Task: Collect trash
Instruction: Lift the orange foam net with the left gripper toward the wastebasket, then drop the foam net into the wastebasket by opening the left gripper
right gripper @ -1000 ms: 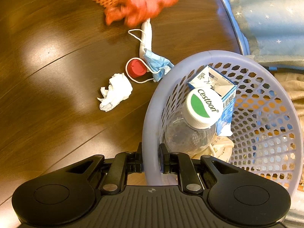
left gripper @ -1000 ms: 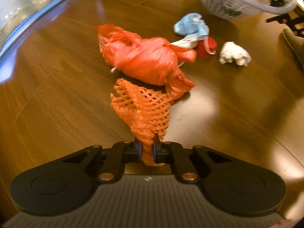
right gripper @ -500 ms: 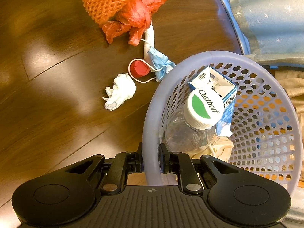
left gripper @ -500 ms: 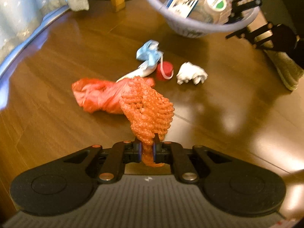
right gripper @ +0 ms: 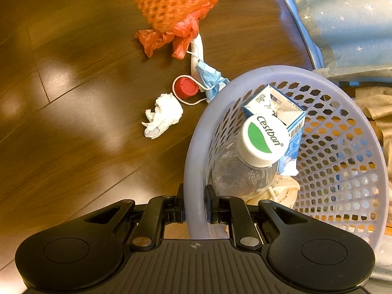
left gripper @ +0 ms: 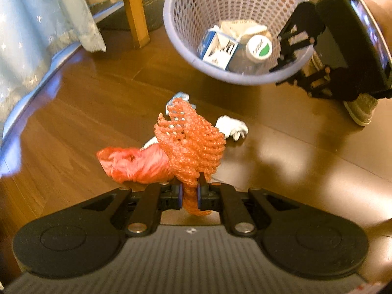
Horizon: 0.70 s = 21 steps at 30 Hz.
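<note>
Left gripper point(left gripper: 189, 194) pinches the orange foam net point(left gripper: 193, 144) by one end, hanging over the floor point(left gripper: 73, 122), light, squashy; right gripper point(right gripper: 194, 207) clamps the basket point(right gripper: 196, 147) rim.

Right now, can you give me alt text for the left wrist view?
The left gripper pinches an orange foam net above the wooden floor. Ahead, the right gripper holds a lavender perforated plastic basket by its rim.
</note>
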Tool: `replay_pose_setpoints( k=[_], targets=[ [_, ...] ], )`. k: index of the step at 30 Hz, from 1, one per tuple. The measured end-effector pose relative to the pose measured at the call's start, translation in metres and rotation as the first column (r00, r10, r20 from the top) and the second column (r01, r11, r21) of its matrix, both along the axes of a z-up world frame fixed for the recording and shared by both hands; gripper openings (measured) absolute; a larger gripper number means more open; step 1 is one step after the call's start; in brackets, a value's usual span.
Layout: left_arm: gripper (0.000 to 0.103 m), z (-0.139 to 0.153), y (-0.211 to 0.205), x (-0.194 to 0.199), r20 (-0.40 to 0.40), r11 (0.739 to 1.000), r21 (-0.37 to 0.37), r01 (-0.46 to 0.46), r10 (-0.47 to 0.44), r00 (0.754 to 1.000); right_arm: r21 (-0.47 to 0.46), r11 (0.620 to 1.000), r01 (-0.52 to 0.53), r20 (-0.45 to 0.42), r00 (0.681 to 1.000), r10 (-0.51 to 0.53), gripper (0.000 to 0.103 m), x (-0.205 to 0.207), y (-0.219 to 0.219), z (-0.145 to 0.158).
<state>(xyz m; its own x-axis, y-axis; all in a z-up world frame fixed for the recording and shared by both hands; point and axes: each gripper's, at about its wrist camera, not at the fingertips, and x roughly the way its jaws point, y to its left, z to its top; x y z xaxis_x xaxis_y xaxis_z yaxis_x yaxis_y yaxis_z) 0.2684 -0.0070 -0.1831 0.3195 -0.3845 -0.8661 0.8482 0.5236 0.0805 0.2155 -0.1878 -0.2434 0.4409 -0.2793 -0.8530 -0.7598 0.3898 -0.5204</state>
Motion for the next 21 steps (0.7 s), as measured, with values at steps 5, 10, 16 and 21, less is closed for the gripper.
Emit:
replay_pose_setpoints(
  k=[5, 10, 16, 21],
  targets=[
    [0.007, 0.019, -0.012, 0.004, 0.033, 0.999, -0.03, 0.017, -0.016, 0.999, 0.002, 1.0, -0.004, 0.0, 1.0, 0.004, 0.011, -0.005, -0.001, 0.001],
    [0.007, 0.039, -0.029, 0.014, 0.065, 0.997, -0.07, 0.043, -0.039, 0.997, 0.005, 1.0, -0.011, 0.0, 1.0, 0.011, 0.011, -0.007, -0.002, 0.0],
    [0.007, 0.062, -0.065, 0.028, 0.109, 0.989, -0.119, 0.093, -0.08, 0.991, 0.008, 1.0, -0.01, 0.001, 1.0, 0.01, 0.011, -0.008, -0.003, 0.0],
    [0.007, 0.072, -0.104, 0.032, 0.129, 0.976, -0.144, 0.161, -0.143, 0.981, 0.018, 1.0, -0.004, 0.005, 1.0, 0.004, 0.01, -0.008, -0.006, 0.001]
  ],
)
